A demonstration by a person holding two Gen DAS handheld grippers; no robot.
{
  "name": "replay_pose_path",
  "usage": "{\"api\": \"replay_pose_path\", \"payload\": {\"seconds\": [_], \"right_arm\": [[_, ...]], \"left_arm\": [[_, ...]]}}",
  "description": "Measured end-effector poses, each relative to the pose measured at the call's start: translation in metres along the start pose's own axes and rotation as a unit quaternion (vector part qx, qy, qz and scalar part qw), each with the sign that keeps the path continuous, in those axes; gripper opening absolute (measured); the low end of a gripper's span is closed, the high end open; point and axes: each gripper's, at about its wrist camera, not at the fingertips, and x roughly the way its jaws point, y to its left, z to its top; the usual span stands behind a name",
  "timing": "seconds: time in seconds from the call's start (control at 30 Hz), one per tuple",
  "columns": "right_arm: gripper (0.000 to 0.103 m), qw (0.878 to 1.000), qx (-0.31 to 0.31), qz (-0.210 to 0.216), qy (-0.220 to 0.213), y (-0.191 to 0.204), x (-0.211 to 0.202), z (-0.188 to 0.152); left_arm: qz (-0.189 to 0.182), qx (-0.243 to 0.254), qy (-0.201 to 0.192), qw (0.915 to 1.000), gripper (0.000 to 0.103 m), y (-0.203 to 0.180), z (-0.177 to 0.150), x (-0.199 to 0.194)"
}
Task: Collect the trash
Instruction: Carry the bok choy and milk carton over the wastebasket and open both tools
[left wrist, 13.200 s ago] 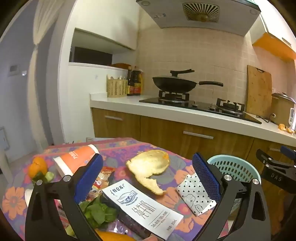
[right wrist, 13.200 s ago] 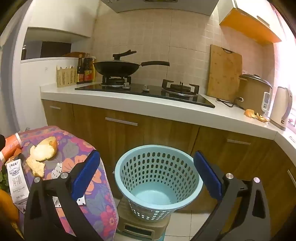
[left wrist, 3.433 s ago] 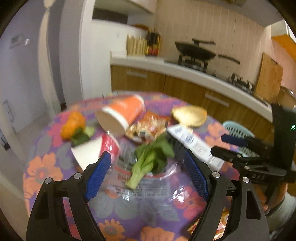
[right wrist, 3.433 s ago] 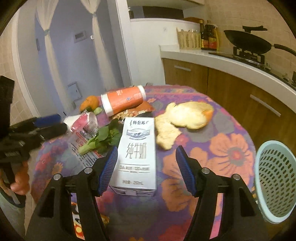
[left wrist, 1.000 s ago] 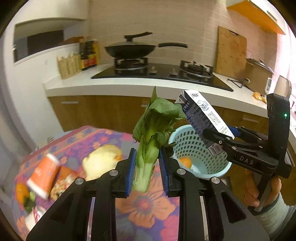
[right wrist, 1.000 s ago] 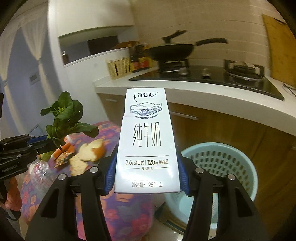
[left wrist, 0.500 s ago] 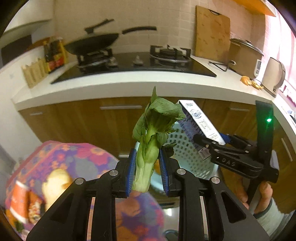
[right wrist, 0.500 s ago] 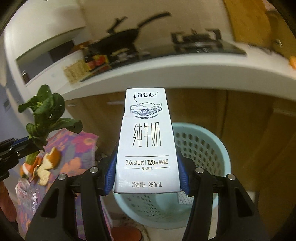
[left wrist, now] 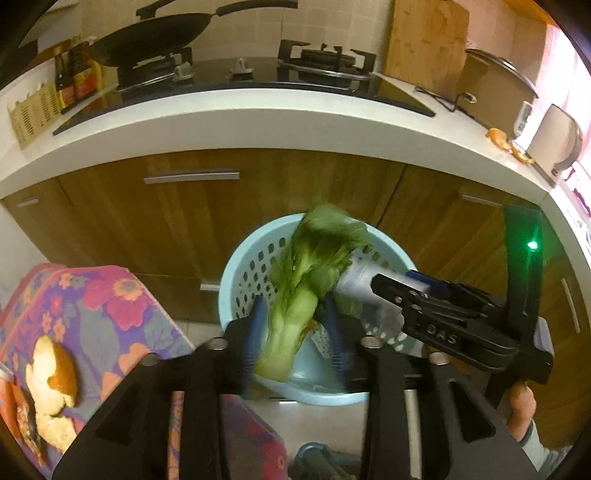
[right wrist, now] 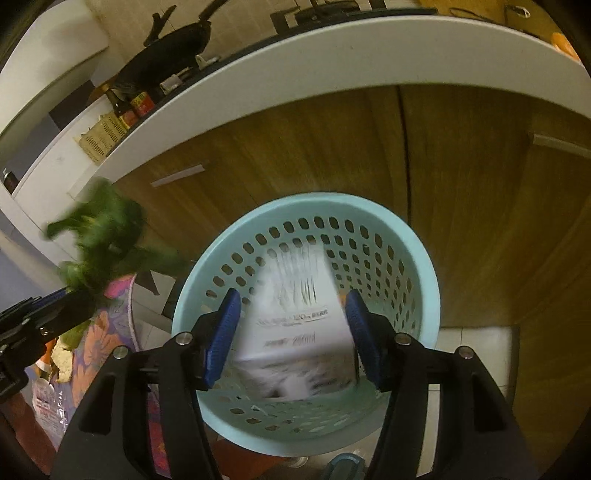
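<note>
My left gripper [left wrist: 293,334] has opened a little; the green bok choy [left wrist: 295,299] sits blurred between its blue pads, slipping down over the light blue trash basket [left wrist: 236,269]. My right gripper [right wrist: 291,332] is opened wider over the same basket [right wrist: 421,258]. The white milk carton [right wrist: 295,325] is blurred between its pads, tipping into the basket. The carton [left wrist: 358,275] and right gripper also show in the left wrist view, the bok choy [right wrist: 99,240] at the left of the right wrist view.
Wooden cabinets [left wrist: 166,206] under a white counter [left wrist: 258,129] stand behind the basket. The floral-cloth table [left wrist: 99,317] with a bread piece [left wrist: 55,369] is at the left. A stove and wok [left wrist: 155,33] sit on the counter.
Both grippers have tilted down over the basket and their jaws have spread. The bok choy and the milk carton are blurred and sliding from the pads toward the basket.
</note>
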Motion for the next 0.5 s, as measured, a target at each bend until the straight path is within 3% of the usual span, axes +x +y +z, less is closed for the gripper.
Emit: {"api": "replay_pose_path", "payload": {"seconds": [0.27,0.5], "right_arm": [[0.057,1.000,0.006,-0.004,-0.008,-0.006,-0.006,0.005],[0.057,1.000,-0.008,0.004,-0.020,0.008,-0.021,0.004]], "left_arm": [[0.005,0.000,-0.003,1.0000,0.048,0.003,-0.007,-0.003],[0.007,-0.006,-0.030,0.9995,0.048,0.010,-0.011,-0.033]]}}
